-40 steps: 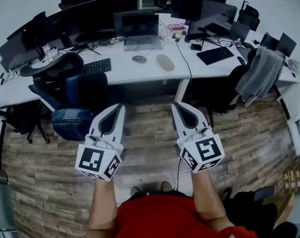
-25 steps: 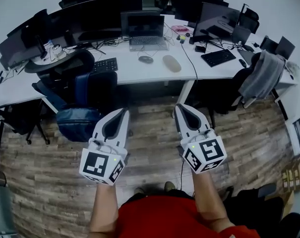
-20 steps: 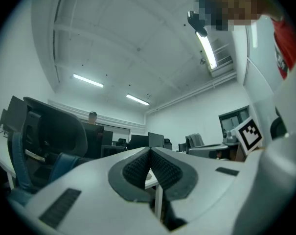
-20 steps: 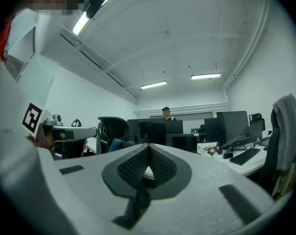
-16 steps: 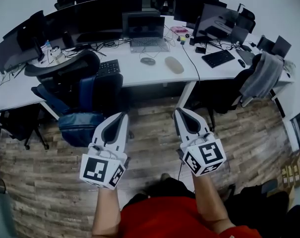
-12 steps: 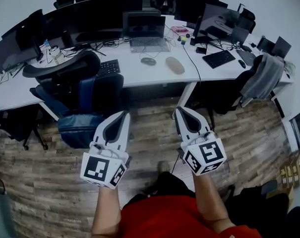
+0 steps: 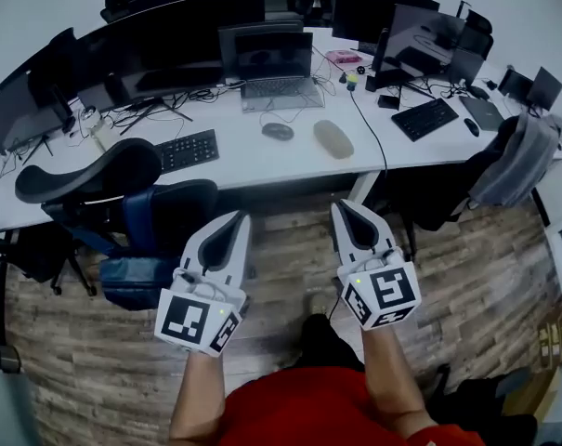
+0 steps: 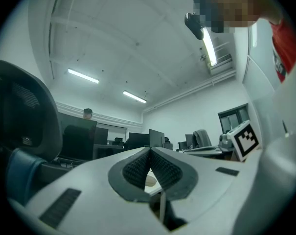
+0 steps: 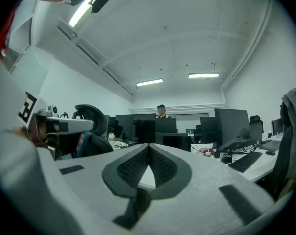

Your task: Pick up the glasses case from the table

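Note:
The glasses case (image 7: pixel 333 138) is a beige oval pod lying on the white desk (image 7: pixel 253 161), right of a dark mouse (image 7: pixel 278 131) and in front of a laptop (image 7: pixel 269 63). Both grippers are held over the wooden floor, short of the desk's front edge and well apart from the case. My left gripper (image 7: pixel 241 216) points towards the desk, shut and with nothing in it. My right gripper (image 7: pixel 341 204) is also shut and empty, and is the nearer one to the case. In each gripper view the ribbed pads meet at the tip, left gripper (image 8: pixel 150 150) and right gripper (image 9: pixel 148 146).
A black office chair (image 7: pixel 104 179) with a blue bag (image 7: pixel 137 269) under it stands at the left, close to my left gripper. Keyboards (image 7: pixel 188 150) (image 7: pixel 427 117), several monitors (image 7: pixel 183 40) and cables crowd the desk. A white desk leg (image 7: pixel 362 189) stands ahead of the right gripper; a grey jacket (image 7: pixel 522 161) hangs on a chair at right.
Both grippers and the head have moved forward towards the desk. The desk and the case now look nearer and larger, and the black chair has shifted left in the view. Jaws stayed shut.

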{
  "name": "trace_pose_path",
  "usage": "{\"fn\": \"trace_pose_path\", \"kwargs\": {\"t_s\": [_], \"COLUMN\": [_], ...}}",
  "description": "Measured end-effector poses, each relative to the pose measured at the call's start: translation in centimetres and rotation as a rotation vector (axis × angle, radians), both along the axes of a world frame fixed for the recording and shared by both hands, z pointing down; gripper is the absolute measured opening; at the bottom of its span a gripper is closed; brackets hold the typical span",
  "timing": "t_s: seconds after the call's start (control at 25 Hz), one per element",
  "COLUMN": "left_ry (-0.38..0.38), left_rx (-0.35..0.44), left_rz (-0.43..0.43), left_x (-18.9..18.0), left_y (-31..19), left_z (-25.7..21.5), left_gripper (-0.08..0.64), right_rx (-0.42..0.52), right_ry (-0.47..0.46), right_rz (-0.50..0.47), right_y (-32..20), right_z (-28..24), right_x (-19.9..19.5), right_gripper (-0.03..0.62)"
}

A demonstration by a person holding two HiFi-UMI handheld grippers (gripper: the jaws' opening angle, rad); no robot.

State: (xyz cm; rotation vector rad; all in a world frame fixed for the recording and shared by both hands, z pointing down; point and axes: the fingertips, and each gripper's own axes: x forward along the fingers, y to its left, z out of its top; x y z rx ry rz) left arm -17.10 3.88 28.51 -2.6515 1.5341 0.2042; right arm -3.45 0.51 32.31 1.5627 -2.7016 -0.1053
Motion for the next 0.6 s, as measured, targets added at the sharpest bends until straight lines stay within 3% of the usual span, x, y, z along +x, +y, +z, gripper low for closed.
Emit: {"fn": "trace_pose_path", "kwargs": {"t_s": [0.36,0.6], "left_ry": [-0.028,-0.048], "left_rx": [-0.026,-0.053], "left_rz": [-0.089,-0.143], "left_x": [4.3,6.0], "left_y": [-15.6,-23.7], "left_z": [1.3,3.0], "left_gripper": [0.009,0.009], "right_rx": [-0.016,-0.067], "right_ry": [0.021,0.079], "right_rz": [-0.01,-0.05], "right_y": [-14.7,-22.3], "right_z": [1.4,4.0], "right_x": [6.8,8.3], "right_gripper": [0.005,0.006]}}
